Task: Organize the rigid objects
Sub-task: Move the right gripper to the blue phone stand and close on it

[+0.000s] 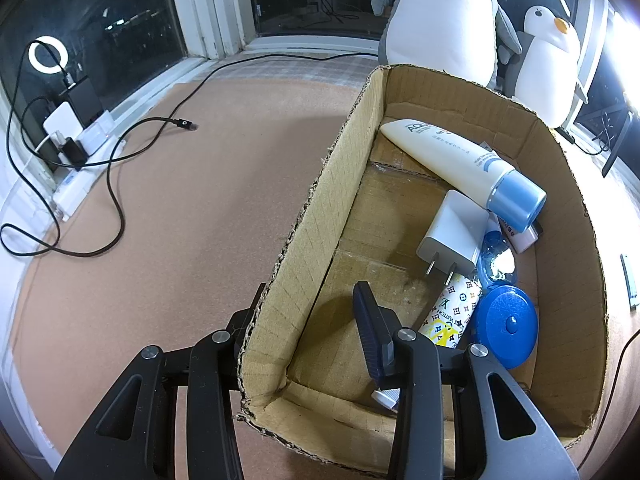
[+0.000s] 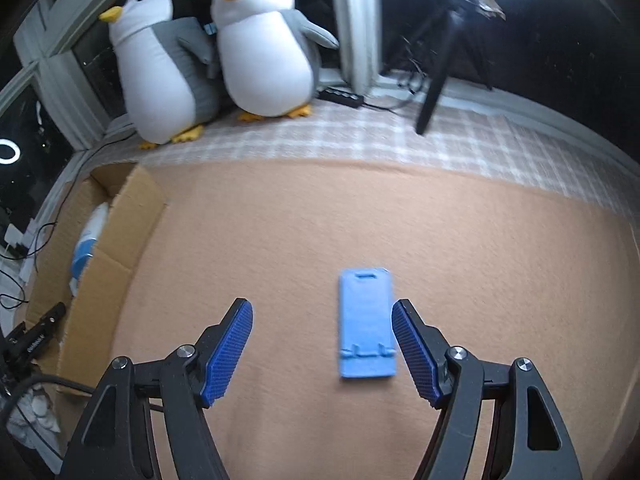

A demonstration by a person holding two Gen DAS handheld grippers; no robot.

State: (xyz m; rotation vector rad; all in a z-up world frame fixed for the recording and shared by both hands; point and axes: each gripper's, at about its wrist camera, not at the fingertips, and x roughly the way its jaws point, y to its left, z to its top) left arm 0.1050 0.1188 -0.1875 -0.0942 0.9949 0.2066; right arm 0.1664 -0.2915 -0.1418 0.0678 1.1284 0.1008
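Our left tongs (image 1: 308,344) are pinched on the side wall of the cardboard box (image 1: 304,216). One finger is outside the wall and one finger is inside. We think we hold the box this way so it does not slide when things drop in.

Inside the box some things are already put away. The white tube with the blue cap (image 1: 460,160) lies at 1 o'clock in the left view. The white plug (image 1: 454,234) sits just below it. The patterned tube (image 1: 450,312) and the round blue case (image 1: 506,326) are at 4 o'clock, touching each other. They are piled on one side, so the rest of the box floor is free.

Our right tongs (image 2: 322,344) are wide open and hold nothing. The blue phone stand (image 2: 366,324) lies flat on the tan worktop (image 2: 320,220), well apart from the box. It sits between the open fingers, closer to the finger at 3 o'clock. The pads are not on it yet. The stand points away from us, so the fingers can close on its long sides.

We think the stand is the next thing to grab and carry to the box, at 9 o'clock in the right view. Two toy penguins (image 2: 264,44) sit at 11 o'clock, out of the way.
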